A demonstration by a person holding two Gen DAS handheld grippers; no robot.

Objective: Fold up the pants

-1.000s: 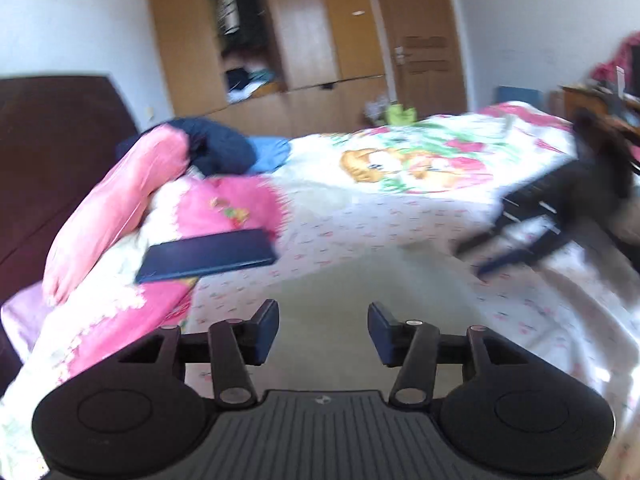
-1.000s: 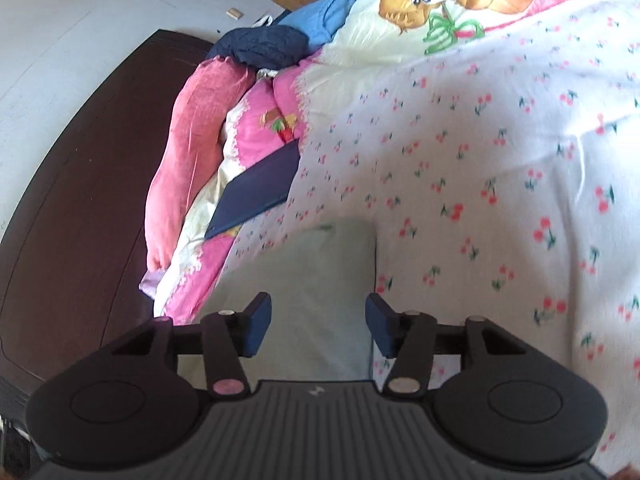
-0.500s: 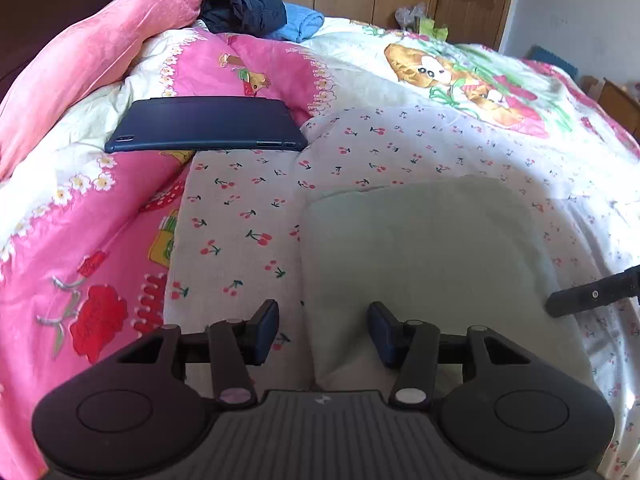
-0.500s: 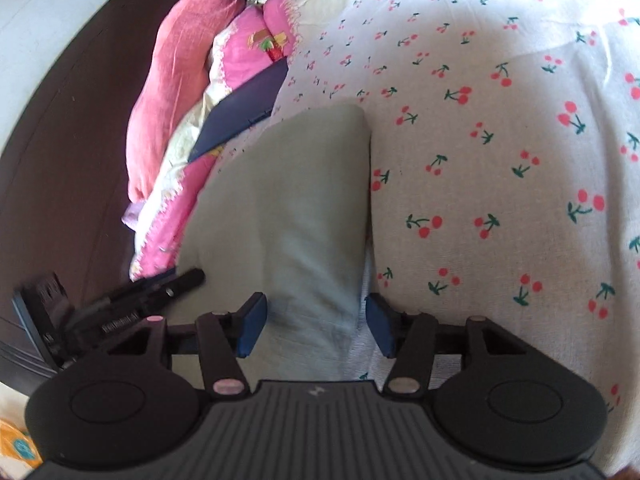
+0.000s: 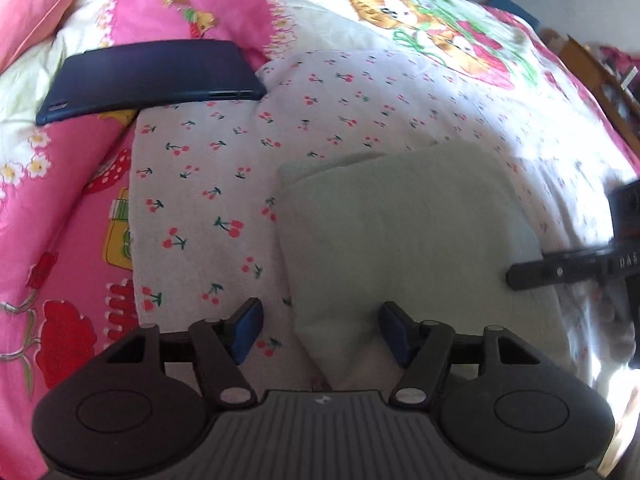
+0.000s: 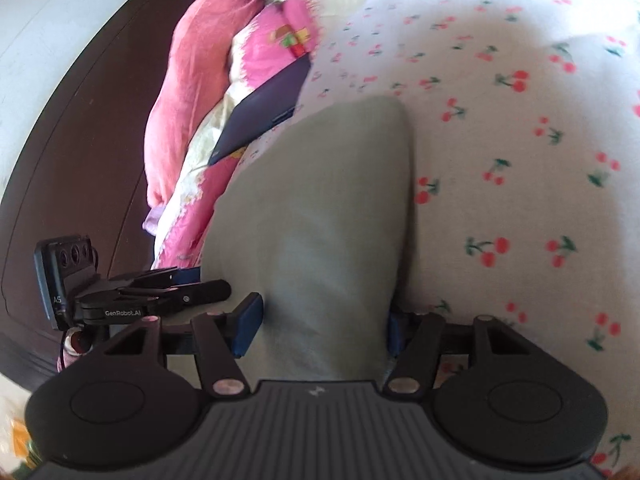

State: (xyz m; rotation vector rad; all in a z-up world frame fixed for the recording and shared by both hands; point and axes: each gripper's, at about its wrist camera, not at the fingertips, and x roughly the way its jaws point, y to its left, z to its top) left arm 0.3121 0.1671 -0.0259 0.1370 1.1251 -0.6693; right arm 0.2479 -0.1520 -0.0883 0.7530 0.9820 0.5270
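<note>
Lying on the cherry-print sheet (image 5: 224, 168) of the bed, the pale green pants (image 5: 404, 224) form a folded, roughly rectangular bundle, its near end reaching down toward both cameras. In the left wrist view the left tool (image 5: 320, 330) sits low over the near left corner of the pants with its blue-padded fingers apart; the left pad is over bare sheet just outside the fabric's left edge, while the right pad touches or sits just over the cloth, so that the corner of the bundle lies in the gap between them, unclamped. At the right edge of that view a black finger of the right tool (image 5: 560, 272) pokes in at the pants' right side, its tip at the fabric's border. In the right wrist view the right tool (image 6: 320, 326) likewise has its fingers spread, and the pants (image 6: 320, 216) fill the space between them: the near end of the bundle runs down between the two pads, the right pad partly hidden behind the fabric's edge, the left pad just beside its other edge. Whether either pad presses the cloth cannot be told. The left tool (image 6: 208, 290) appears at the left of this view, its fingertips just beside the pants' far side edge. A dark blue tablet (image 5: 148, 76) rests on the pink floral quilt (image 5: 68, 240) beyond the pants, well apart from them, and a pink pillow (image 6: 192, 80) lies against the dark headboard (image 6: 80, 152).
</note>
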